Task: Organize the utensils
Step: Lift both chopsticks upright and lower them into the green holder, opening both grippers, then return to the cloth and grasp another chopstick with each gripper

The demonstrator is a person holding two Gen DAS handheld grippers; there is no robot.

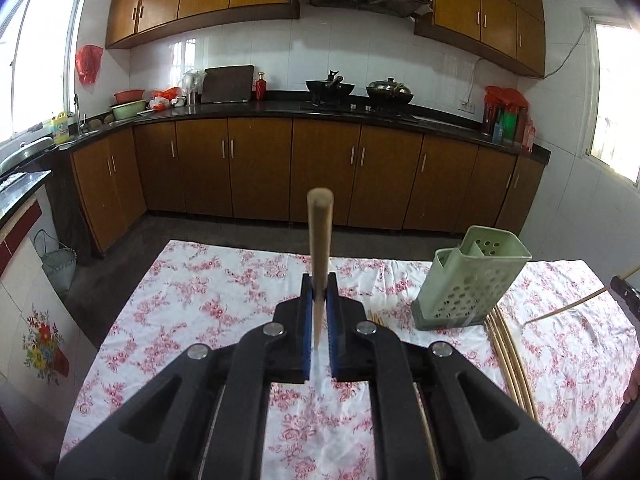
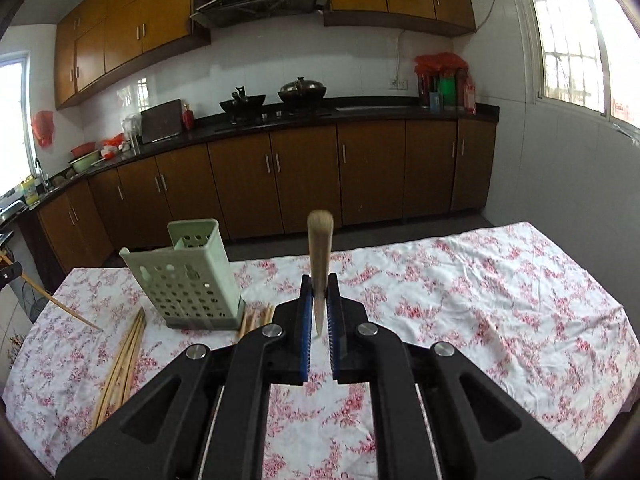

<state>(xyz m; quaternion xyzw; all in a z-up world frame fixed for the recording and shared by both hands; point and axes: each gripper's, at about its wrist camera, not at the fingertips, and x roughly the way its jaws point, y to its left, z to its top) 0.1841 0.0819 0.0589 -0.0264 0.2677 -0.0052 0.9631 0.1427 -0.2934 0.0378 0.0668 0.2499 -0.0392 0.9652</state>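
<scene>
My left gripper [image 1: 319, 285] is shut on a wooden chopstick [image 1: 320, 236] that points forward and up, above the floral tablecloth [image 1: 208, 300]. My right gripper [image 2: 319, 285] is shut on another wooden chopstick [image 2: 320, 248] the same way. A pale green perforated utensil holder [image 1: 468, 280] stands on the table to the right of the left gripper; in the right wrist view the holder [image 2: 188, 276] is to the left. Loose chopsticks [image 1: 508, 356] lie beside the holder; they also show in the right wrist view [image 2: 124, 360]. The other gripper's chopstick shows at each view's edge [image 1: 568, 308] [image 2: 60, 304].
The table's far edge [image 1: 256, 250] drops to a dark floor. Brown kitchen cabinets [image 1: 320, 168] and a black counter with a wok [image 1: 330, 88] line the far wall. A few chopsticks [image 2: 256, 316] lie just behind the holder's base.
</scene>
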